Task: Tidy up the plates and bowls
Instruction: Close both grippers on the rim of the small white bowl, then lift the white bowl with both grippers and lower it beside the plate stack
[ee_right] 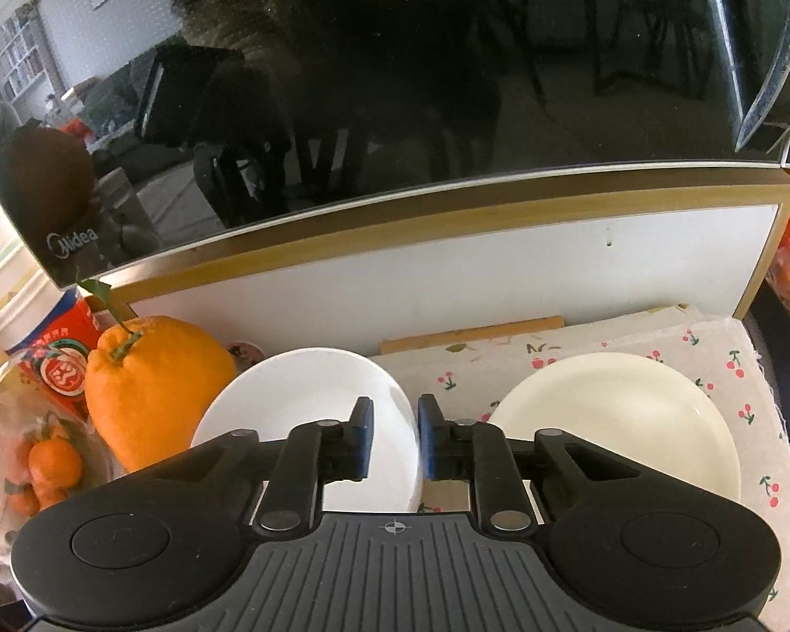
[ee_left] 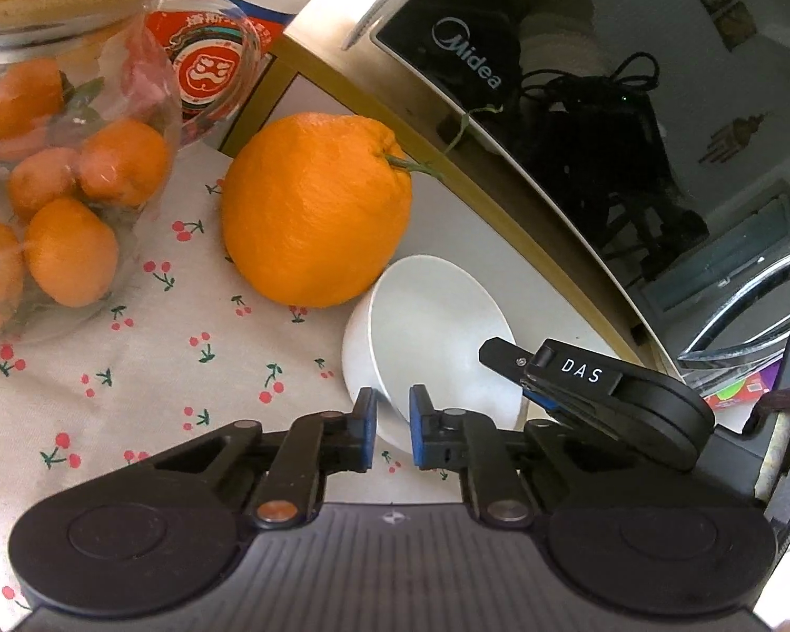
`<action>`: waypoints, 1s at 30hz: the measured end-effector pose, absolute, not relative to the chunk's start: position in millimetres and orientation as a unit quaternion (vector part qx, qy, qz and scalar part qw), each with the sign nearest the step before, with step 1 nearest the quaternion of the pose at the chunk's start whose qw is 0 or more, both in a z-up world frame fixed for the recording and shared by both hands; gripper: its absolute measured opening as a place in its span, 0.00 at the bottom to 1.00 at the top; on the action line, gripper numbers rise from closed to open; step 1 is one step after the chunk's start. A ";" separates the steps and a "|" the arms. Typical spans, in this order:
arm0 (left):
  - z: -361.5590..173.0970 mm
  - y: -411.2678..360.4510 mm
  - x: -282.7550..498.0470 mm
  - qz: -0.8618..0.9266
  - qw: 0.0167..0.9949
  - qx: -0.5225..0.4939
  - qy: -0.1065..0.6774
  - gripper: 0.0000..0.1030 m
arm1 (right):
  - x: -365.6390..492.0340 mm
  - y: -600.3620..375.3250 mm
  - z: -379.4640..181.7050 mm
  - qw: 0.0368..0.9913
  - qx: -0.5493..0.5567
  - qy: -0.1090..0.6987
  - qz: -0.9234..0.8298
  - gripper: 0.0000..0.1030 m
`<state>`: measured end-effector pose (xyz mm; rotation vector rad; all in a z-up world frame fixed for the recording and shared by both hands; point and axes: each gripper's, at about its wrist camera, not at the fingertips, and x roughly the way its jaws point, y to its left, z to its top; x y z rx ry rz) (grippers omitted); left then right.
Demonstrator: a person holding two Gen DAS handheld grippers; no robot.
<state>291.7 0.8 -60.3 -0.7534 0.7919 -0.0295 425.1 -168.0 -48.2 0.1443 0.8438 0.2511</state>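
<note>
Gripping the near rim of the small white ceramic bowl (ee_left: 432, 337) with my left gripper (ee_left: 393, 424), jaws nearly closed, blue pads on either side of the wall. My right gripper (ee_right: 395, 434) is pinching the same bowl's (ee_right: 310, 395) opposite rim, its jaws likewise narrowed onto the thin edge. The bowl is sitting on the cherry-print cloth (ee_left: 195, 358), touching or just beside the large orange citrus fruit with a stem (ee_left: 316, 205), in front of the black glass-fronted microwave (ee_left: 632, 105). In the right wrist view, the round cream plate (ee_right: 616, 416) is lying flat on the cloth just right of the bowl, apart from it. A clear jar of small mandarins (ee_left: 63, 200) is standing left of the big fruit.
</note>
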 end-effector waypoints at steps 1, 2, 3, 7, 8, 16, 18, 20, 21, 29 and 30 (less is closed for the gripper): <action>-60.7 1.0 292.0 -0.013 0.855 -0.358 0.376 0.12 | 424.9 -168.5 -48.4 0.902 0.071 0.408 0.122 0.14; -61.8 2.9 292.4 -0.013 0.855 -0.357 0.375 0.11 | 424.1 -168.5 -48.8 0.902 0.071 0.408 0.122 0.13; -61.2 2.9 292.1 -0.012 0.856 -0.357 0.375 0.11 | 423.7 -169.1 -48.9 0.902 0.071 0.408 0.123 0.13; -58.1 3.2 292.7 -0.011 0.860 -0.351 0.371 0.12 | 423.2 -168.8 -50.8 0.900 0.078 0.410 0.123 0.14; -56.9 3.4 292.5 -0.011 0.860 -0.350 0.370 0.12 | 422.9 -168.9 -50.8 0.900 0.080 0.411 0.122 0.14; -43.5 8.3 288.3 -0.020 0.864 -0.347 0.364 0.12 | 417.8 -170.0 -42.9 0.900 0.092 0.409 0.121 0.14; -38.7 8.8 286.8 -0.023 0.867 -0.341 0.362 0.12 | 414.0 -171.0 -38.6 0.900 0.096 0.408 0.121 0.14; -34.2 9.4 285.2 -0.027 0.869 -0.335 0.363 0.12 | 410.0 -172.0 -34.3 0.899 0.102 0.408 0.120 0.14; -31.9 9.8 283.9 -0.029 0.870 -0.332 0.364 0.12 | 408.2 -172.3 -32.3 0.899 0.104 0.407 0.119 0.14; -26.2 17.7 273.7 -0.043 0.867 -0.324 0.376 0.12 | 386.2 -171.1 -12.5 0.902 0.110 0.403 0.114 0.14; -23.7 19.1 271.6 -0.047 0.867 -0.324 0.377 0.12 | 382.8 -171.8 -10.0 0.902 0.110 0.402 0.113 0.14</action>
